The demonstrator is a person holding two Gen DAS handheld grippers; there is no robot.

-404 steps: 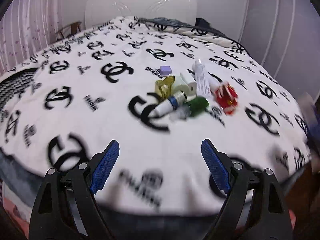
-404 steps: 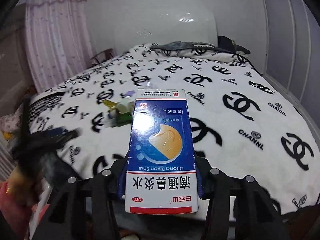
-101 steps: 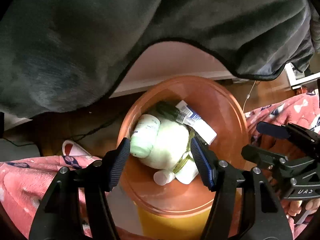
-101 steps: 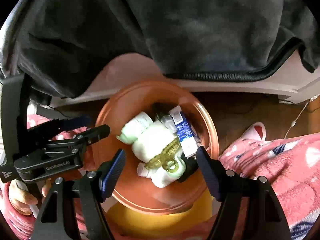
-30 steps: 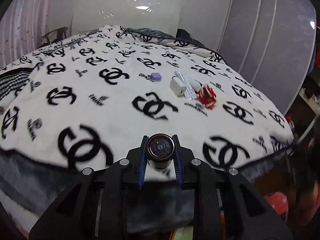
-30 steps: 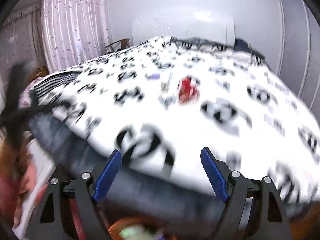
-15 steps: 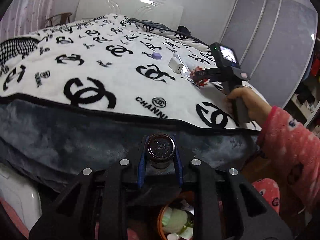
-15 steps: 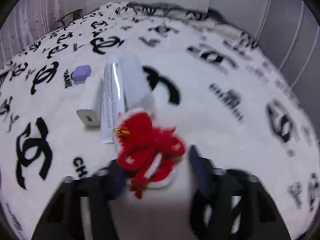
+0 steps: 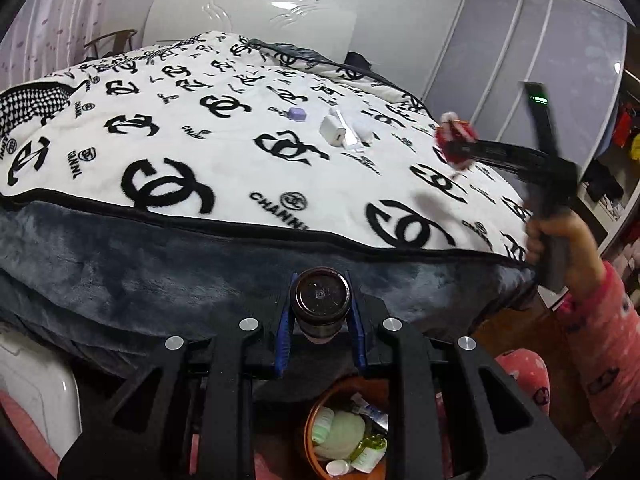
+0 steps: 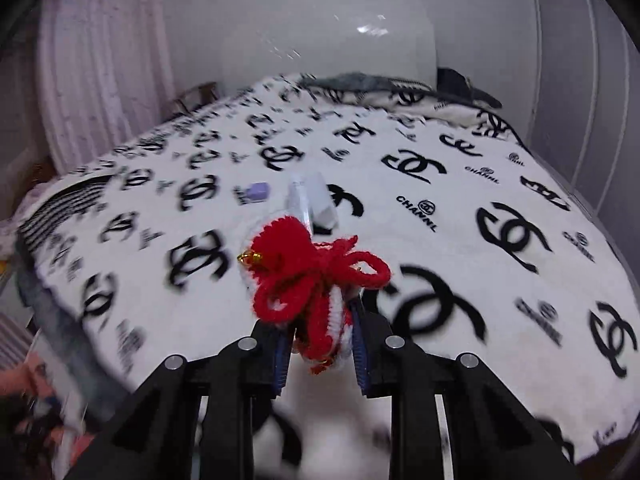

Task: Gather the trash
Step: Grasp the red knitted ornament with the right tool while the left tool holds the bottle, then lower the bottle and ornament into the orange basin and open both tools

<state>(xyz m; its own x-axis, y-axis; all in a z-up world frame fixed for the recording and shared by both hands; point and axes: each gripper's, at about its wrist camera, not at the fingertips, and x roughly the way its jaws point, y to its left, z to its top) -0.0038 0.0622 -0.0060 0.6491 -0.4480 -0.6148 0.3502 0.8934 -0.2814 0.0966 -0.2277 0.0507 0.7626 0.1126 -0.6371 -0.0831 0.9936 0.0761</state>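
My left gripper (image 9: 320, 320) is shut on a dark round-capped bottle (image 9: 321, 300), held off the bed's near edge above an orange bin (image 9: 316, 464) that holds several pieces of trash. My right gripper (image 10: 319, 344) is shut on a red and white knitted item (image 10: 308, 272) with a small gold bell, lifted above the bed; it also shows in the left wrist view (image 9: 456, 142). On the white logo blanket (image 9: 120, 168) lie a white box (image 9: 333, 131), a tube (image 9: 347, 136) and a small purple object (image 9: 297, 114).
The grey blanket side (image 9: 140, 272) hangs over the bed's front edge. A white appliance (image 9: 36, 392) stands at the lower left. Grey wardrobe doors (image 9: 520, 60) are at the right. A wooden chair (image 9: 108, 42) stands behind the bed.
My right gripper has closed on the red knitted item and lifted it off the blanket. My left gripper has pulled back a little with the bottle still held.
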